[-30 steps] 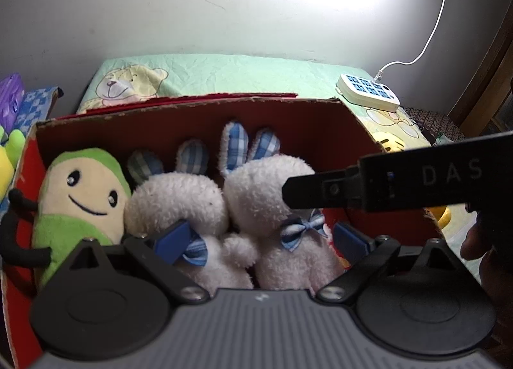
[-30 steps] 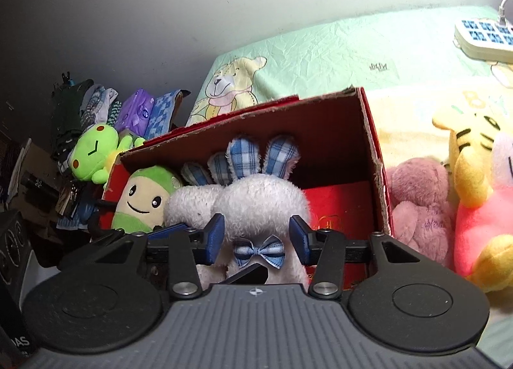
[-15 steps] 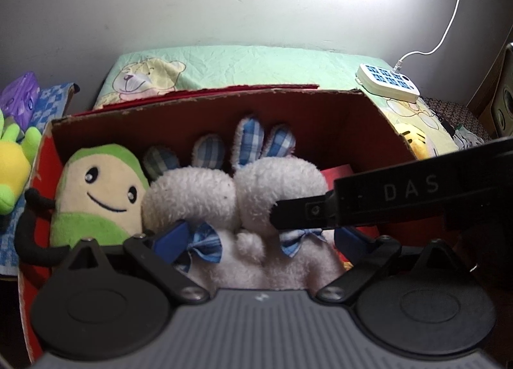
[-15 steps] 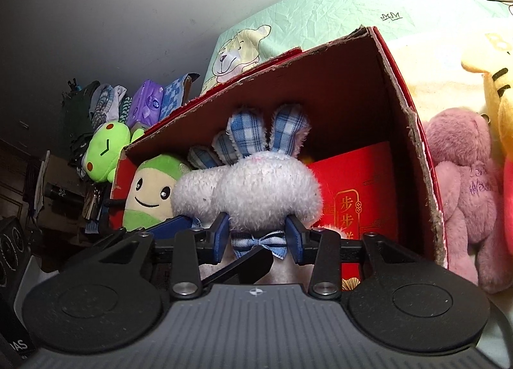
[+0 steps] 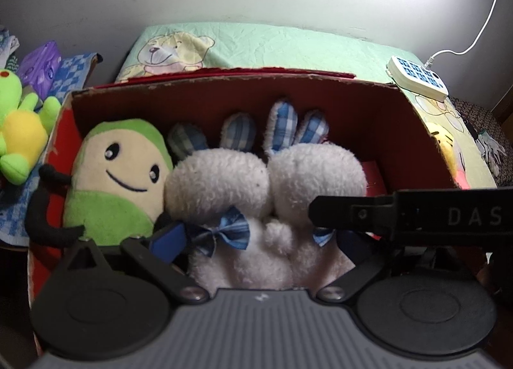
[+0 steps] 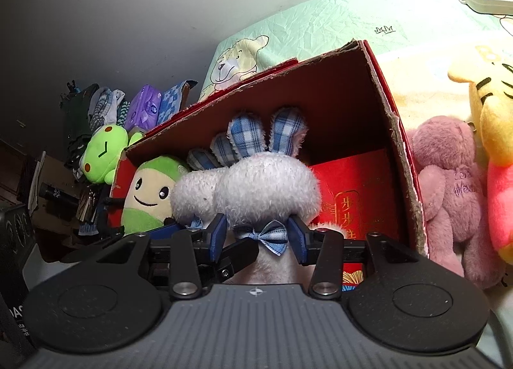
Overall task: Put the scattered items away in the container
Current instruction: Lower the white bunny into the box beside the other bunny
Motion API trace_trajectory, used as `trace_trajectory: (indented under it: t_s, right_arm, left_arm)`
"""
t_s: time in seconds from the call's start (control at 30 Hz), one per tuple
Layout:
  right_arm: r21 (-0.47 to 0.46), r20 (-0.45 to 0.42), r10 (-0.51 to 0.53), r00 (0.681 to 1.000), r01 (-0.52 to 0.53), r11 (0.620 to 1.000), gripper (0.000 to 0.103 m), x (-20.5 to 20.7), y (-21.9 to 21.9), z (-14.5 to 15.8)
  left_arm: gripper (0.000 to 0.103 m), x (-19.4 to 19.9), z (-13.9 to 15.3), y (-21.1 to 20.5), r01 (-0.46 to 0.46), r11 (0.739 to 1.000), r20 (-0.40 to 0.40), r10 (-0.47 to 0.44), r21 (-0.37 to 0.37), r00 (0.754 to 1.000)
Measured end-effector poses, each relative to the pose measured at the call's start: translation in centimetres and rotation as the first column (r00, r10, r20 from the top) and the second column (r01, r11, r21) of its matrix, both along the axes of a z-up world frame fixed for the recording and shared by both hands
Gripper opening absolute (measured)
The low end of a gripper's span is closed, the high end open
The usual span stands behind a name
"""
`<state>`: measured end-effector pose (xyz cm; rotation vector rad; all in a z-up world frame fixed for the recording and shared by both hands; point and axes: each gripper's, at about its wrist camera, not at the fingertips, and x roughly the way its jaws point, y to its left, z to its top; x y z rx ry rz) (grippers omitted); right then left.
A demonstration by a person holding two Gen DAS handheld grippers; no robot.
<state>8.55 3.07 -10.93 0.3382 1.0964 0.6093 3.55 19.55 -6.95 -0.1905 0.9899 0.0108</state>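
Note:
A red cardboard box holds a green-and-cream smiling plush and two white bunnies with blue checked ears. The left bunny and the right bunny stand side by side. My left gripper straddles both bunny bodies, its jaws wide and opening. My right gripper has its pads at the right bunny's neck beside the bow tie, still touching the fur as the jaws open. Seen from the left wrist, the right gripper's black finger crosses the right bunny.
Right of the box lie a pink plush bear and a yellow tiger plush. A green frog plush sits left of it. A white power strip rests on the green bear-print sheet.
The right bunny has gone lower into the box next to the left one. The right jaws have widened slightly and the left jaws have spread further.

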Motion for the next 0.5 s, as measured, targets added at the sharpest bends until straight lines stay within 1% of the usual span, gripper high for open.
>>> trace_trajectory:
  t_s: [0.17, 0.37, 0.5]
  right_arm:
    - [-0.003, 0.014, -0.02, 1.0, 0.02, 1.0, 0.046, -0.43, 0.07, -0.02]
    - [0.001, 0.038, -0.035, 0.999, 0.035, 0.999, 0.046, -0.88, 0.14, -0.17]
    - [-0.007, 0.053, -0.035, 0.998, 0.035, 0.999, 0.046, -1.08, 0.27, -0.21]
  left_arm:
    - [0.101, -0.08, -0.03, -0.27, 0.004, 1.0, -0.001, -0.004, 0.029, 1.0]
    - [0.101, -0.1, 0.04, -0.14, 0.011, 0.999, 0.0, -0.011, 0.036, 1.0]
    - [0.101, -0.13, 0.09, -0.43, 0.017, 0.998, 0.004, -0.017, 0.057, 1.0]
